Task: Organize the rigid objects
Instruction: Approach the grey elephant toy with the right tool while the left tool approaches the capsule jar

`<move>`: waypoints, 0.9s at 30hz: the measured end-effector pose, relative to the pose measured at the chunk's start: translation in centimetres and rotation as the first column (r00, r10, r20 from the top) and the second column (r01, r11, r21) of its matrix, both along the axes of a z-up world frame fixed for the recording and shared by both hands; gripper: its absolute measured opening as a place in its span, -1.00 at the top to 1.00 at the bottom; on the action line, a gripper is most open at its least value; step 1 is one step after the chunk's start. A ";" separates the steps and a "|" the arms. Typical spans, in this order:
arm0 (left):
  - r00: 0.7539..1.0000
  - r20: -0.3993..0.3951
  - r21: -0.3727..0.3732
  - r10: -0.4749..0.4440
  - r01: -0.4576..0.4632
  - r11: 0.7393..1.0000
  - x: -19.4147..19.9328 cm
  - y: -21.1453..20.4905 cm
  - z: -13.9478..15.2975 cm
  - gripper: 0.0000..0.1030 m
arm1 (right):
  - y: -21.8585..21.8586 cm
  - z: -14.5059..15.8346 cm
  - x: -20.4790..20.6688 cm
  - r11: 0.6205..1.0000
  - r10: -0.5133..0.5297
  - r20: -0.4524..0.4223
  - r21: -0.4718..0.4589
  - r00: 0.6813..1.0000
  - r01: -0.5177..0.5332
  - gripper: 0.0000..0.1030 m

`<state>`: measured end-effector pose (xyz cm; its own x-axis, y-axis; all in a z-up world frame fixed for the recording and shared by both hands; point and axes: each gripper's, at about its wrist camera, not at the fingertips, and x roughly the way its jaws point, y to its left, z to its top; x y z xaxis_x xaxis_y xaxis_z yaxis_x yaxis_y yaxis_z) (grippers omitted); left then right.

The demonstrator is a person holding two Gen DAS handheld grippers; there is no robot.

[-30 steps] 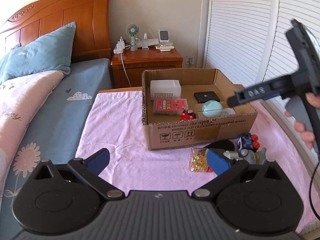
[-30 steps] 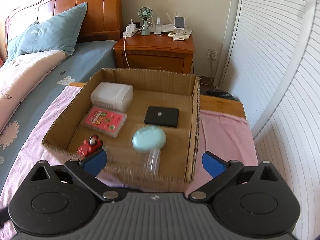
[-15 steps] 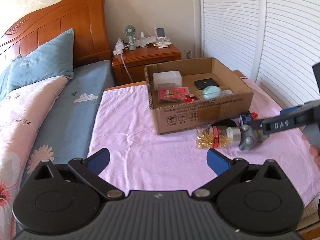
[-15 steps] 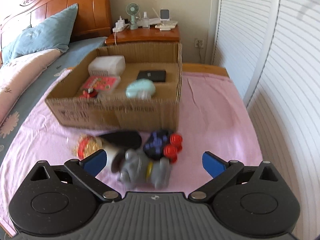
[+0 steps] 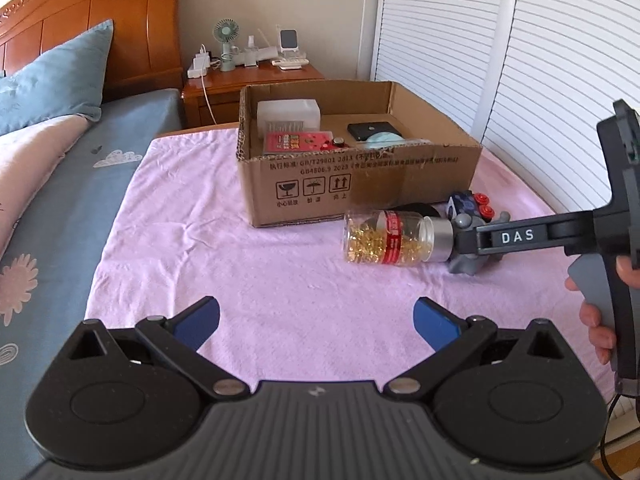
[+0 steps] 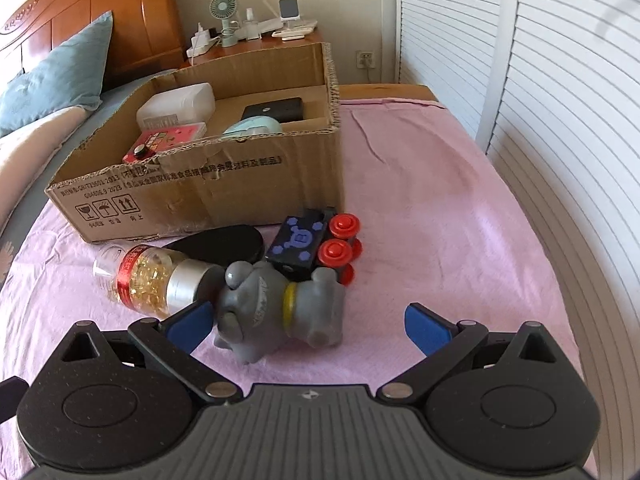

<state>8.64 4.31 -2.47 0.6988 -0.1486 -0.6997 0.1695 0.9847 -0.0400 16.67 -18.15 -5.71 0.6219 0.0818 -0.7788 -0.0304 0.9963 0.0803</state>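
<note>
An open cardboard box [image 5: 360, 184] [image 6: 192, 184] stands on the pink cloth and holds a white container, a red card box, a black square and a mint-green item [image 6: 256, 126]. In front of it lie a jar of golden capsules [image 5: 388, 238] [image 6: 152, 280], a black oval case [image 6: 224, 246], a blue block toy with red wheels [image 6: 316, 240] and a grey toy figure [image 6: 280, 308]. My right gripper [image 6: 308, 314] is open around the grey figure, whose head is at the left pad. One of its fingers [image 5: 516, 236] shows from the side. My left gripper [image 5: 316, 308] is open and holds nothing, well short of the jar.
A wooden nightstand [image 5: 248, 84] with a fan and chargers stands behind the box. The bed with a blue pillow [image 5: 52, 80] runs along the left. White louvred doors [image 5: 540, 60] close off the right. A hand [image 5: 600, 320] holds the right gripper's handle.
The right gripper came from above the box, where the mint-green item stayed, down to the toys in front of it. The left gripper drew back from the box.
</note>
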 end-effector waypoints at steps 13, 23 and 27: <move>0.997 -0.057 -0.006 -0.044 0.043 0.999 2.3 -0.7 -1.9 -0.99 | 1.1 -1.8 0.9 0.995 0.015 -0.011 -0.094 1.000 -0.016 -1.00; 0.984 -0.142 0.018 -0.106 0.109 0.994 5.0 -4.3 -4.5 -0.99 | -1.1 -1.9 -0.6 0.989 0.081 -0.015 -0.119 0.997 -0.082 -1.00; 0.986 -0.129 0.046 -0.105 0.112 0.993 4.9 -5.0 -5.3 -0.99 | -1.4 -2.0 -0.8 0.987 0.107 -0.008 -0.118 0.994 -0.108 -1.00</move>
